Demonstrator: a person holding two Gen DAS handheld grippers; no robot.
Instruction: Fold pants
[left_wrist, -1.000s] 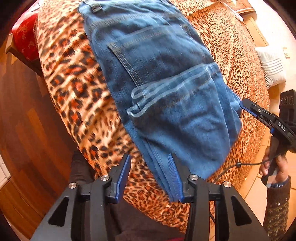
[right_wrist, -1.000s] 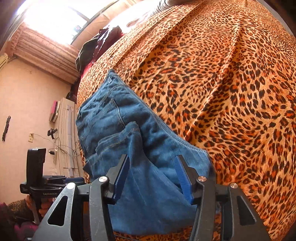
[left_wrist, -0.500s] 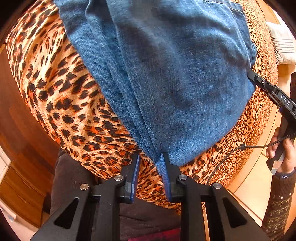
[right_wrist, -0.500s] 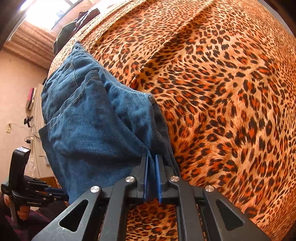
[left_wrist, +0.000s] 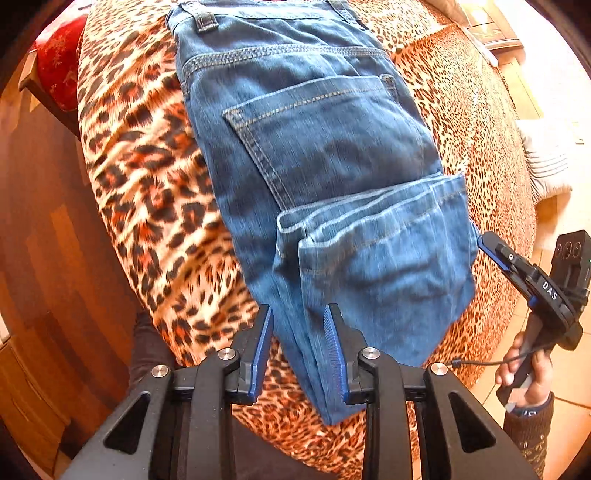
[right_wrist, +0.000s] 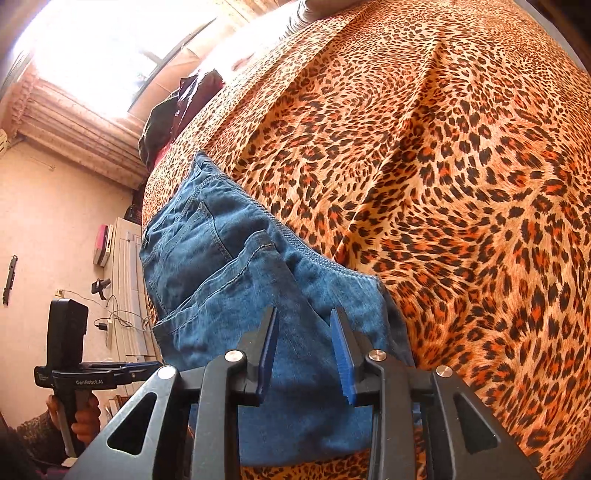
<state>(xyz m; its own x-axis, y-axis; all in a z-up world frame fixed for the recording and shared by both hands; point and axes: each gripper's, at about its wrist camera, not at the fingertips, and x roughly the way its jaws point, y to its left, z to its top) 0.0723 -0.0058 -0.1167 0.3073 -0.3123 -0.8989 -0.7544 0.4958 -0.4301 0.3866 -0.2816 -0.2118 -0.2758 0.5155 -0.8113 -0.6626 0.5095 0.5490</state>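
Blue jeans (left_wrist: 317, 147) lie folded on a leopard-print bed cover (left_wrist: 147, 177), waistband far, leg hems laid back over the seat below the back pocket. My left gripper (left_wrist: 299, 343) is open, its fingers either side of the near folded edge. The jeans show in the right wrist view (right_wrist: 229, 273) too. My right gripper (right_wrist: 304, 347) is open just above the fold's near corner. It also shows in the left wrist view (left_wrist: 491, 245), at the right edge of the jeans.
The bed cover (right_wrist: 443, 184) spreads wide to the right of the jeans. A red cushion (left_wrist: 59, 62) lies at the far left bed edge. Wooden floor (left_wrist: 33, 240) is to the left, tiled floor at right. Dark clothes (right_wrist: 177, 110) lie near the window.
Both grippers were closing on the folded edge half a second ago. Now both are open and drawn back, and the jeans lie flat on the bed.
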